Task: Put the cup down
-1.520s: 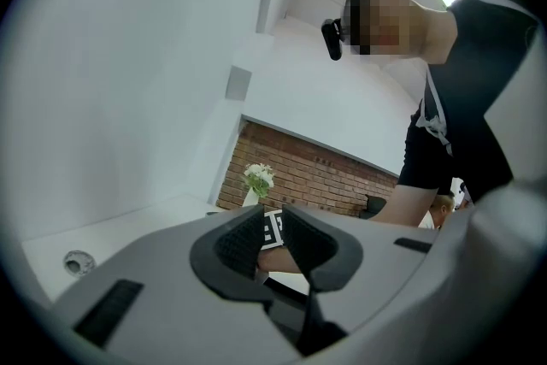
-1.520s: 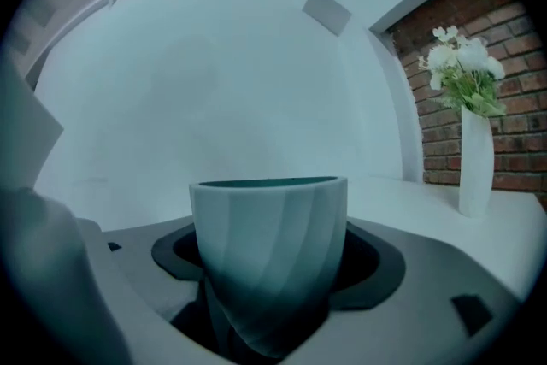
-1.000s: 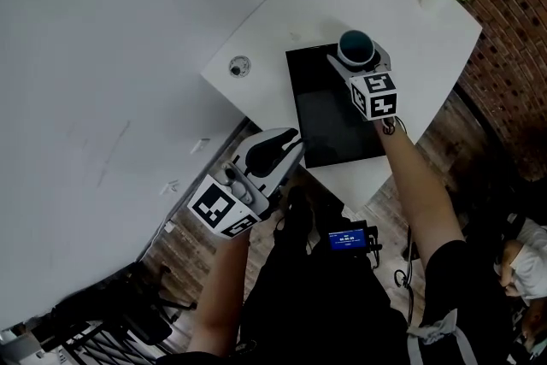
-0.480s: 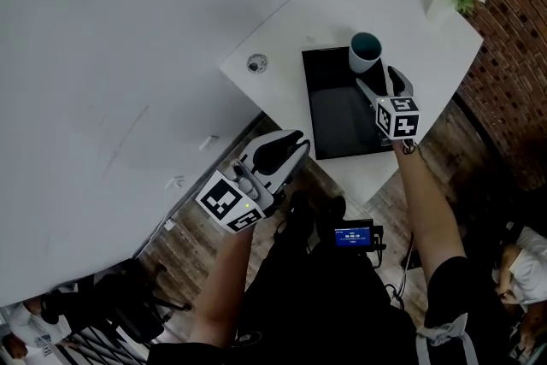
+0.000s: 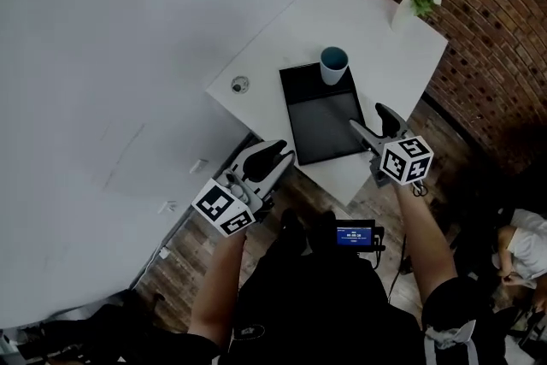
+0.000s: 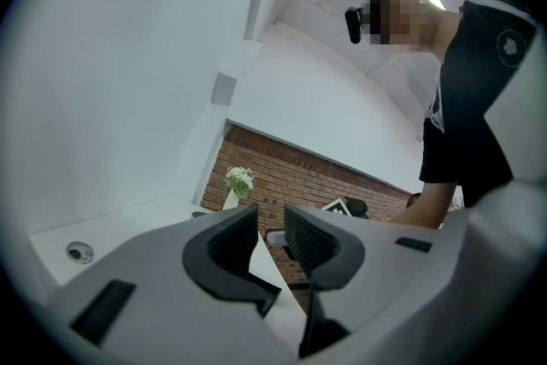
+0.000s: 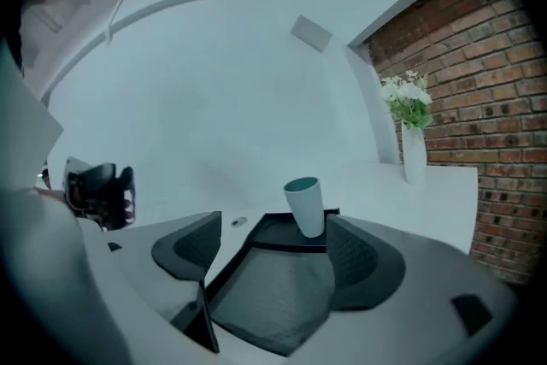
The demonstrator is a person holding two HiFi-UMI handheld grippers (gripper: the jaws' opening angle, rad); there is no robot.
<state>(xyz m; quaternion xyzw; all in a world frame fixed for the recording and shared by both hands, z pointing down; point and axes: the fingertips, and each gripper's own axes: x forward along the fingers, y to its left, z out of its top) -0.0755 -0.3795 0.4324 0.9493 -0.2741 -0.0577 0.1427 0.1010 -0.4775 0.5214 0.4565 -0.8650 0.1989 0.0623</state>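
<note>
A white cup [image 5: 333, 64] with a teal inside stands upright at the far end of the black tray [image 5: 320, 120] on the white table [image 5: 359, 21]. My right gripper [image 5: 369, 120] hangs open over the tray's near right edge, well short of the cup, with nothing in it. In the right gripper view the cup [image 7: 305, 205] stands beyond the open right gripper [image 7: 273, 239], over the tray [image 7: 273, 278]. My left gripper [image 5: 272, 156] is off the table's near left corner. In the left gripper view this left gripper [image 6: 269, 231] is almost shut, its jaws just starting to part, nothing between them.
A white vase of flowers [image 5: 410, 0] stands at the table's far corner by the brick wall [image 5: 487, 38]. A small round fitting [image 5: 240, 85] is set in the table's left edge. A device with a blue screen [image 5: 352, 235] hangs at my chest. A person [image 5: 517, 248] sits at lower right.
My right gripper, which was round the cup, has let it go and drawn back toward me. The cup now stands alone on the tray. The left gripper has stayed in place.
</note>
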